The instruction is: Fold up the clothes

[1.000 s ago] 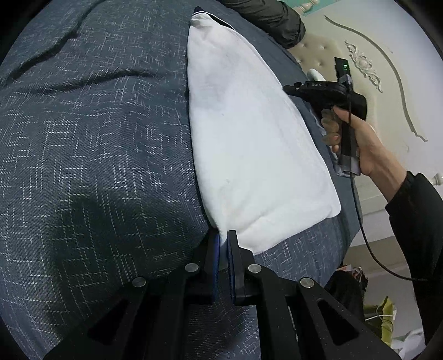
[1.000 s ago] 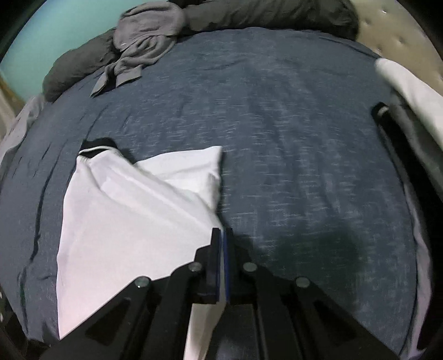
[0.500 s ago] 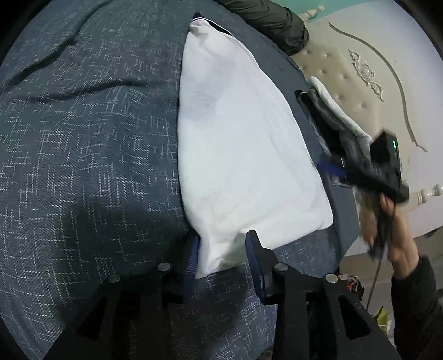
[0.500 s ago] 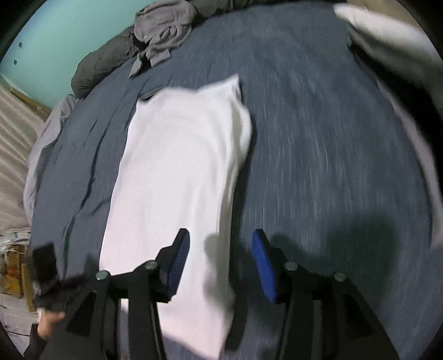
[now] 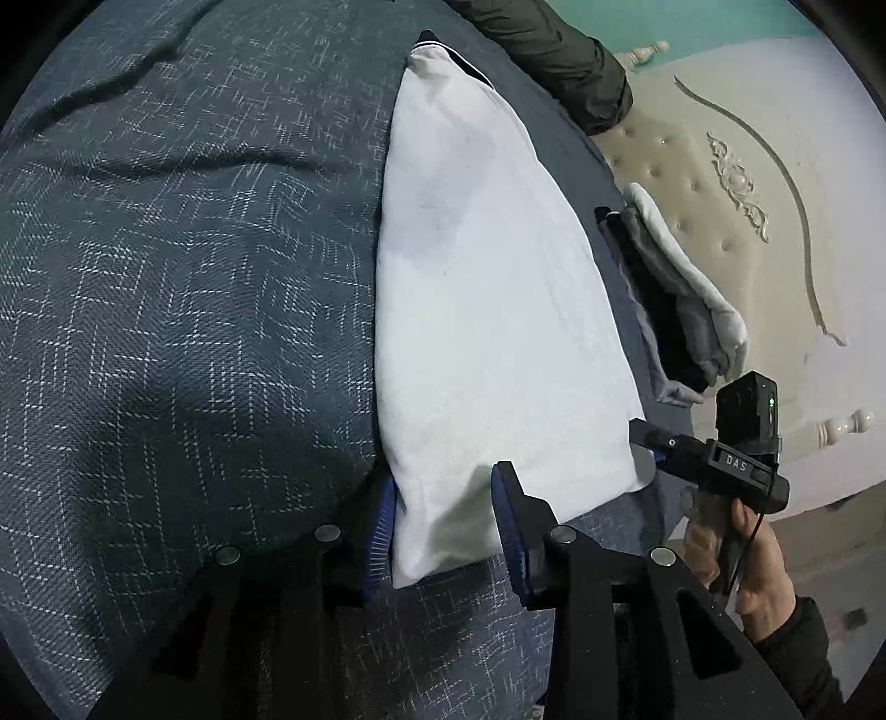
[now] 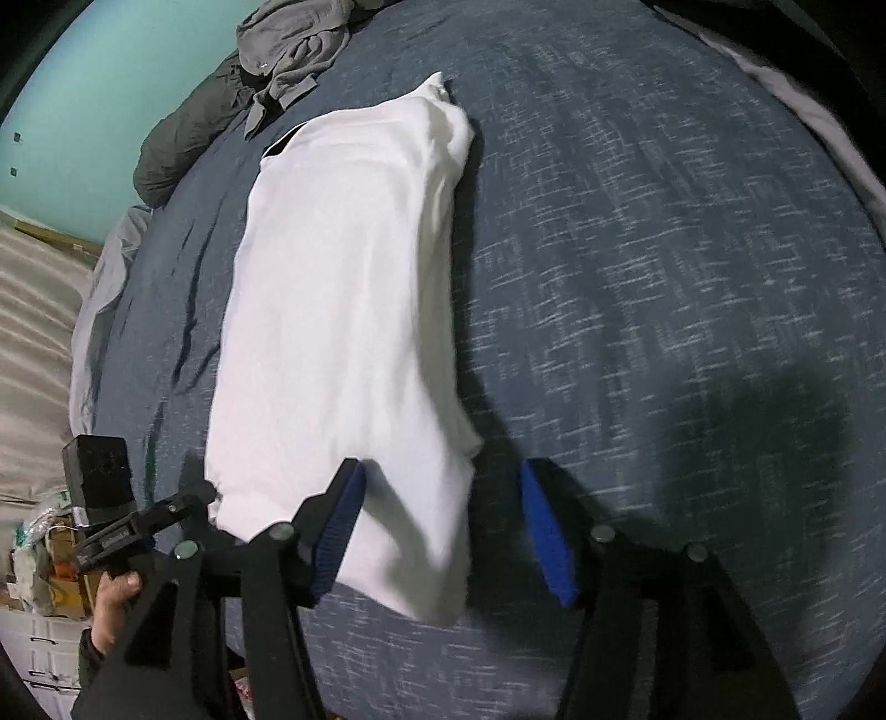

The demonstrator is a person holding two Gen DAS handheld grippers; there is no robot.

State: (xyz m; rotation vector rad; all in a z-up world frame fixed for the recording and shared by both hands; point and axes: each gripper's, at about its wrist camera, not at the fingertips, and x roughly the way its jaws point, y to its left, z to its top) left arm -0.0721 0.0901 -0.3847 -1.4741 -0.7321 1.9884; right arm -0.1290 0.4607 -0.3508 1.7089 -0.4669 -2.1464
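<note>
A white garment (image 5: 487, 310) lies folded into a long narrow shape on the dark blue bedspread (image 5: 183, 288). In the left wrist view my left gripper (image 5: 446, 531) is open, and the garment's near corner lies loose between its blue pads (image 5: 382, 537). My right gripper (image 5: 645, 448), held by a hand, sits at the garment's near right corner. In the right wrist view the right gripper (image 6: 443, 531) has its jaws opening. The other near corner of the white garment (image 6: 343, 310) lies between them, and the pads do not press on it. The left gripper (image 6: 205, 498) shows at the lower left.
A stack of folded clothes (image 5: 681, 299) lies by the cream tufted headboard (image 5: 747, 166). A crumpled grey garment (image 6: 293, 50) and a dark olive duvet (image 6: 183, 144) sit at the bed's far side. The bed edge runs just below both grippers.
Both grippers went from shut on the white garment to open and let it go. The right gripper swept to the garment's near end, and the cloth now lies flat.
</note>
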